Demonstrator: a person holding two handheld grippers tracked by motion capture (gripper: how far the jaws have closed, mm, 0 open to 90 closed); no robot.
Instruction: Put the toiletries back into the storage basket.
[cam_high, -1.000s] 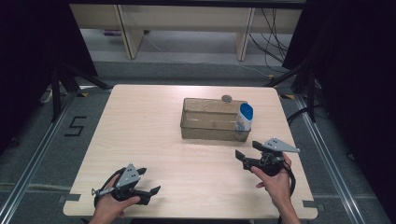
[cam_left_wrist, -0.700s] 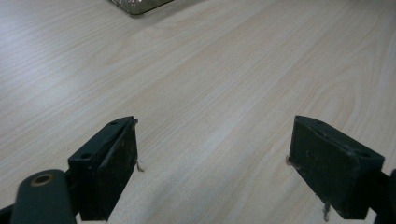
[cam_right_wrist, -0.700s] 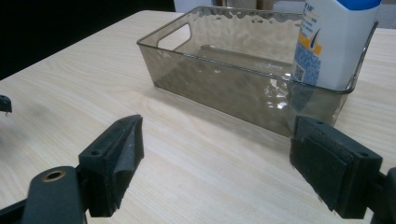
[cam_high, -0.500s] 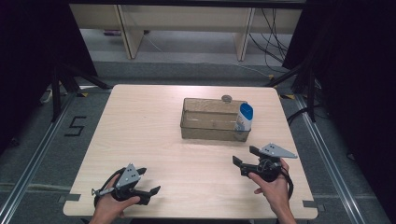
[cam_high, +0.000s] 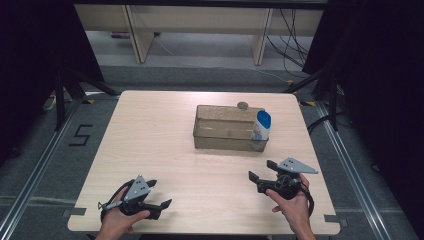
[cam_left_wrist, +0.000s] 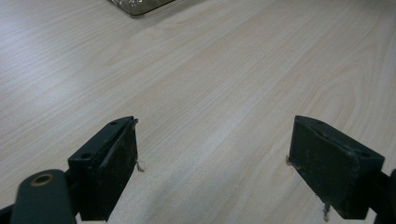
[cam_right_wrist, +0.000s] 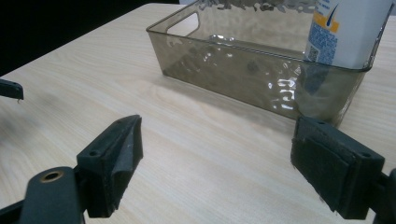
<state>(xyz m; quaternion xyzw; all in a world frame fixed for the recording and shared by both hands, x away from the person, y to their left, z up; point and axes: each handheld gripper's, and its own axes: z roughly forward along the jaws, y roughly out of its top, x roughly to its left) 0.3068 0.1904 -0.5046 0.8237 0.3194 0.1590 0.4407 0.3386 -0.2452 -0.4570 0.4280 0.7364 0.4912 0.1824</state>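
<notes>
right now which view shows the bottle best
The high view: the whole bottle stands upright in the bin, blue cap visible. The right gripper view crops it to its lower label. The left gripper view catches a bin corner.

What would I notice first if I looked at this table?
Probably the see-through smoky bin toward the far side of the table, with a white bottle with a blue cap standing at its right end. Nearer the person, the left gripper and right gripper both gape open over bare wood.
</notes>
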